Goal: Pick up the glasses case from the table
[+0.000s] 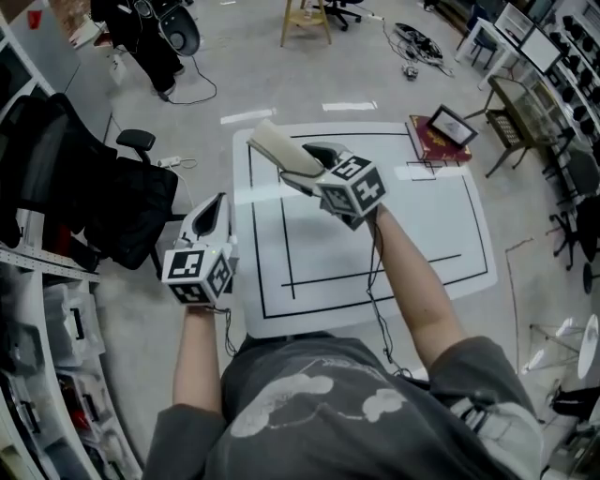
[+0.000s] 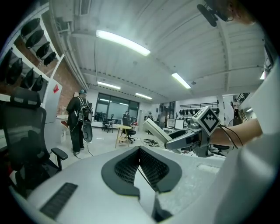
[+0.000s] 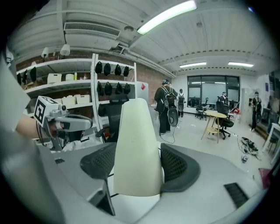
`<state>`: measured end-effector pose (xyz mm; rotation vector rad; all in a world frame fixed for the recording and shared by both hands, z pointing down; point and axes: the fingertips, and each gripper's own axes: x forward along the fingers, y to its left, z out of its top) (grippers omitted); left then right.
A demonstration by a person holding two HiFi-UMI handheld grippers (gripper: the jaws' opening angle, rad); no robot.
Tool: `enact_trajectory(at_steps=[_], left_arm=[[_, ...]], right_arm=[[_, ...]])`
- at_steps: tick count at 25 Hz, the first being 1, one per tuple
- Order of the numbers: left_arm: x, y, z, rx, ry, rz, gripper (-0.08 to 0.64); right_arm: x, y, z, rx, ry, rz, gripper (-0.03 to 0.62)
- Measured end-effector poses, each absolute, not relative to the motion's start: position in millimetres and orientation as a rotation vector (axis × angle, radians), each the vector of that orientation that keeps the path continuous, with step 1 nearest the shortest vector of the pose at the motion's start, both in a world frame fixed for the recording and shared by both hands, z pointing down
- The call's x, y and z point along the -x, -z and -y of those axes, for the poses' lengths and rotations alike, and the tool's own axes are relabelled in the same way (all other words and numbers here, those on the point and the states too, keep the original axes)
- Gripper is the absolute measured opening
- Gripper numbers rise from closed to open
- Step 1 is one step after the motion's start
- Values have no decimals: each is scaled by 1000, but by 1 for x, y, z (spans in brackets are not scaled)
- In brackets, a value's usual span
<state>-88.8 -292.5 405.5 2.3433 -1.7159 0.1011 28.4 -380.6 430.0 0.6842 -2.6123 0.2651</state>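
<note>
The cream glasses case (image 1: 279,148) is off the white table (image 1: 394,234), held in the air over its far left part. My right gripper (image 1: 307,166) is shut on it, its black pads pressing both sides of the case (image 3: 135,148) in the right gripper view. The case points away from me and to the left. My left gripper (image 1: 214,208) hovers beside the table's left edge, over the floor, jaws shut with nothing between them. In the left gripper view the case (image 2: 155,130) and the right gripper's marker cube (image 2: 206,120) show ahead to the right.
A dark red book with a framed picture (image 1: 439,137) lies at the table's far right corner. A black office chair (image 1: 112,197) stands left of the table, with shelving (image 1: 37,356) along the left wall. A wooden stool (image 1: 305,19) and a standing person (image 1: 141,37) are farther off.
</note>
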Motion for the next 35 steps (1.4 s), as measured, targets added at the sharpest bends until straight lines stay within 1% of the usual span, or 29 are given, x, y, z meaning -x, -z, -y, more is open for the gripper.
enact_trajectory(at_steps=[8,15,20,27,35], left_arm=[[66,-402,232,-2306,-56,1746,2],[57,-407,216,-2322,-56,1702,2],[58,-413,202,-2349,-73,1622,2],[66,-429,169,-2369,-122,1489,2],[78,-439,133,-2408,-159,1423,2]], right_arm=[[-53,-430,306,-765,-435,2706,314],[-72,-433,283,-858,-577,2751,314],[-69,-436,253,-909,-664,2754,318],[-75,-472,220,-1083,-691,2615,316],[-87,-482,185,-1223,-697,2547,314]])
